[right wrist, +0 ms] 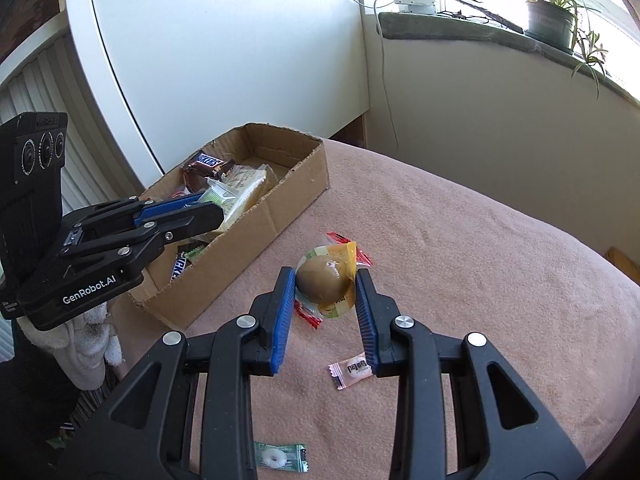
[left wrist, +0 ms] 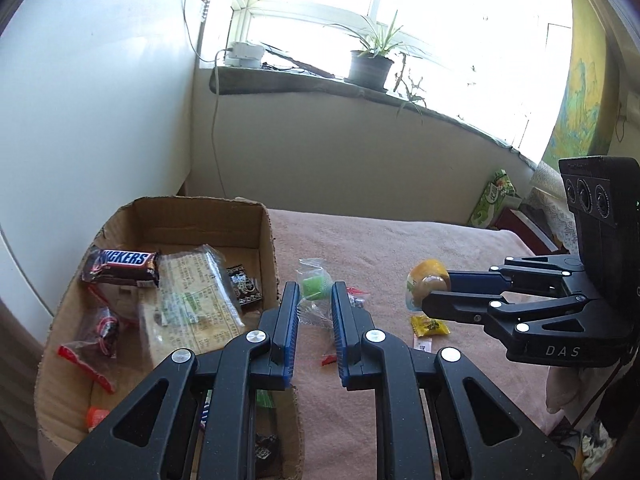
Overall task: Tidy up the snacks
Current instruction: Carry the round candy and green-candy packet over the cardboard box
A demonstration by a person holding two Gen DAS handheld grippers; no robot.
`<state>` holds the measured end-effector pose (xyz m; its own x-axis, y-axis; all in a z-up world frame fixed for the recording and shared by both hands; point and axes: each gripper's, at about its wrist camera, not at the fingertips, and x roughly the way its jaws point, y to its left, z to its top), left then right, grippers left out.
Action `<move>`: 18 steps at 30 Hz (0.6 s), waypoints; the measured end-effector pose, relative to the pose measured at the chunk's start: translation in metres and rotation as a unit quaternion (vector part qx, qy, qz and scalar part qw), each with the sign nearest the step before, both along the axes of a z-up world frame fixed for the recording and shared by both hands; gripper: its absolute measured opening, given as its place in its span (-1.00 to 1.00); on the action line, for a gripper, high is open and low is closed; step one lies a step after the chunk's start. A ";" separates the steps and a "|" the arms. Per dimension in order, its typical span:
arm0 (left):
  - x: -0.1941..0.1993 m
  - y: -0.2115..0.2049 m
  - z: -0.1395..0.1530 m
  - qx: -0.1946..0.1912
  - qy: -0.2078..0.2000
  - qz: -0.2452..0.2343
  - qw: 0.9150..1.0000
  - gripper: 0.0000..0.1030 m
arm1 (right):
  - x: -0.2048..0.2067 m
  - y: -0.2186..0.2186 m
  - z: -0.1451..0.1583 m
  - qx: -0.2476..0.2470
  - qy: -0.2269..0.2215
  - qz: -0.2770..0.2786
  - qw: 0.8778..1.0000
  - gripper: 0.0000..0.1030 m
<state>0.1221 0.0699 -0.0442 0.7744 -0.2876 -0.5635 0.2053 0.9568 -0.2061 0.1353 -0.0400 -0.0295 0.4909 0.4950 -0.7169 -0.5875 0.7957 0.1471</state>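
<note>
A cardboard box (left wrist: 268,240) (right wrist: 296,196) on the pink blanket holds a Snickers bar (left wrist: 120,266) (right wrist: 206,164), a cracker pack (left wrist: 192,300) and other snacks. My right gripper (right wrist: 326,284) (left wrist: 424,292) is shut on a round brown snack in a yellow-and-clear wrapper (right wrist: 326,284) (left wrist: 426,280), right of the box. My left gripper (left wrist: 315,304) (right wrist: 208,210) is open and empty above the box's right wall; a clear-wrapped green candy (left wrist: 314,286) lies on the blanket beyond its fingertips.
Loose candies lie on the blanket (right wrist: 480,240): a yellow one (left wrist: 430,326), a pink-white one (right wrist: 352,372), a green-white one (right wrist: 280,456), red wrappers (right wrist: 360,254). A windowsill with a potted plant (left wrist: 368,64) runs along the back. A white cabinet (right wrist: 220,60) stands behind the box.
</note>
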 end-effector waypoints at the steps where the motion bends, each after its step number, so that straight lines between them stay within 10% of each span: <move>1: 0.000 0.003 0.000 -0.002 -0.001 0.004 1.000 -0.72 | -0.002 0.004 0.002 0.001 -0.001 0.004 1.000 -0.39; 18: -0.002 0.066 -0.004 -0.018 -0.002 0.080 0.997 -0.72 | -0.027 0.077 0.005 0.011 0.003 0.082 0.997 -0.39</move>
